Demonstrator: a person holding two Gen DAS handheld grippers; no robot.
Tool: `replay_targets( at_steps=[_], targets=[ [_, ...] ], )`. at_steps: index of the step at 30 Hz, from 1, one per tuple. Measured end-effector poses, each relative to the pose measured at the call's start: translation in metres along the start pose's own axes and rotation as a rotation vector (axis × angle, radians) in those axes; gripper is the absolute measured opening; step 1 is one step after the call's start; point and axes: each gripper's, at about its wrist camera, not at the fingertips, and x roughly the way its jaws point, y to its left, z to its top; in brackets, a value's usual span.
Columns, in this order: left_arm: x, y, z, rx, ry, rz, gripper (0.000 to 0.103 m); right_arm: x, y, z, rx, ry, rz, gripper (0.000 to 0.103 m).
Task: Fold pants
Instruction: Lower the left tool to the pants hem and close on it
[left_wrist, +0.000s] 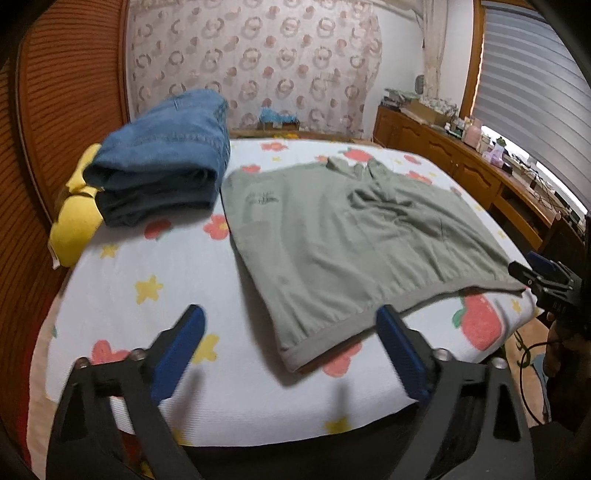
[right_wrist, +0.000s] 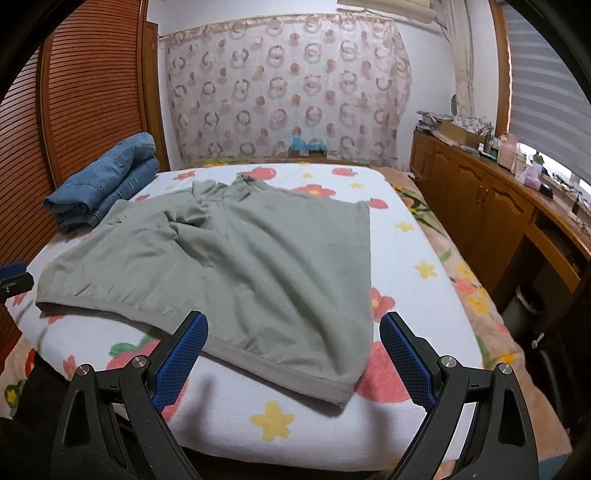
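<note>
Bedroom: a bed (left_wrist: 177, 266) under a white sheet printed with flowers and stars, slatted wooden doors to the left, a patterned curtain (right_wrist: 288, 92) behind, a wooden sideboard (right_wrist: 480, 199) along the right wall.

Far left on the bed, a yellow cloth (left_wrist: 74, 225), then folded blue jeans (left_wrist: 162, 166) stacked against it. Just right of the jeans, nearly touching, the grey-green pants (left_wrist: 332, 236) lie spread flat, hem band toward the near edge, some rumpling up by the far end.

Left gripper (left_wrist: 291, 347): released, nothing between the pads. The near-left hem corner sits in the gap just ahead of the fingertips, closer to the right-hand pad.

Right gripper (right_wrist: 295, 350): also released and empty. The near-right hem corner lies between and just ahead of its pads.

Step in hand, as I read it: taking the two hem corners for the first fold. To do it well:
- slide the lower pad under the hem band, not only the top layer
- pinch both layers at each corner
- lift both sides evenly, keep the hem taut
- carry clear of the jeans.
</note>
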Motion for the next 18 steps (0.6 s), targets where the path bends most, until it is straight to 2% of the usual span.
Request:
replay_targets(
  at_steps=[3, 7, 9, 17, 18],
  targets=[
    [0.01, 0.003, -0.006, 0.003, 0.034, -0.002, 0.07, 0.0, 0.001, 0.0, 0.005, 0.003, 0.01, 0.095],
    [0.016, 0.008, -0.011, -0.015, 0.053, -0.02, 0.061, -0.006, 0.002, 0.003, 0.01, 0.002, 0.015, 0.095],
    [0.017, 0.009, -0.013, -0.018, 0.054, -0.023, 0.054, -0.008, 0.002, 0.004, 0.013, 0.0, 0.018, 0.095],
    [0.019, 0.01, -0.014, -0.011, 0.05, -0.022, 0.048, -0.004, -0.006, -0.006, 0.004, -0.009, 0.046, 0.095],
    [0.02, 0.009, -0.014, -0.006, 0.048, -0.025, 0.034, -0.001, -0.008, -0.005, -0.003, -0.007, 0.047, 0.095]
  ],
)
